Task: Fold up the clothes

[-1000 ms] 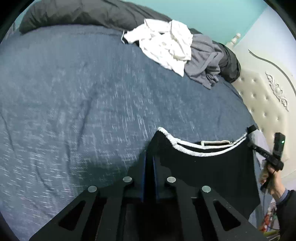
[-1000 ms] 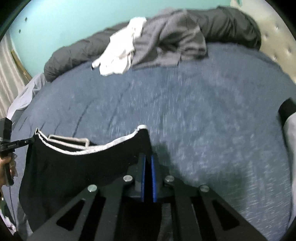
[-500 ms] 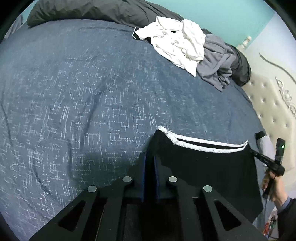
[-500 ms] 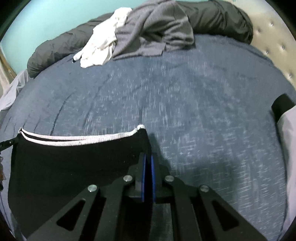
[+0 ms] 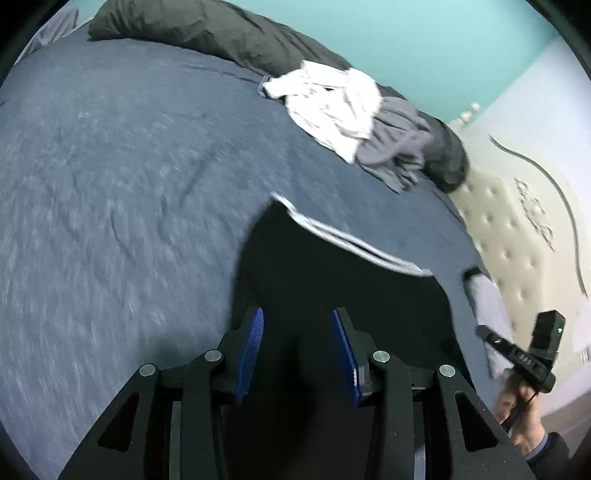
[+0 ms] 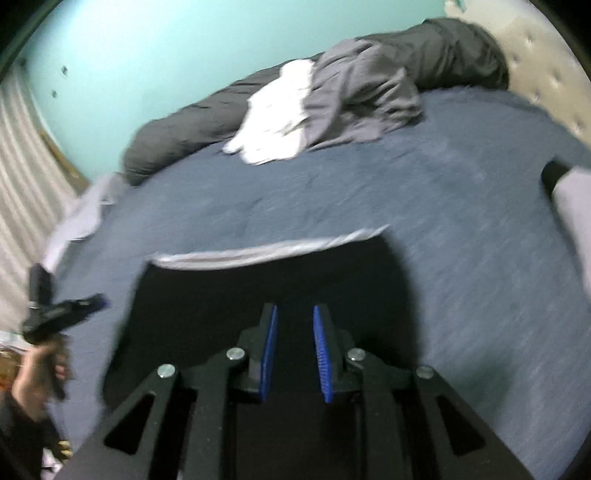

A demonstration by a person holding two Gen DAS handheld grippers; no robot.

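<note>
While both pairs of jaws are opening with nothing pinched between the blue pads, the left gripper (image 5: 297, 350) and right gripper (image 6: 293, 352) hover over the black shorts (image 5: 332, 280), which lie spread on the near part of the bed (image 5: 110, 184), white-trimmed waistband (image 6: 266, 251) toward the middle. Laying them flat looks finished; no fold shows yet. Beyond, open cover, nothing blocking. By the bed's far edge wait a crumpled white garment (image 5: 332, 107) and grey garment (image 5: 399, 147), still unfolded, against a dark duvet roll (image 5: 207, 33).
</note>
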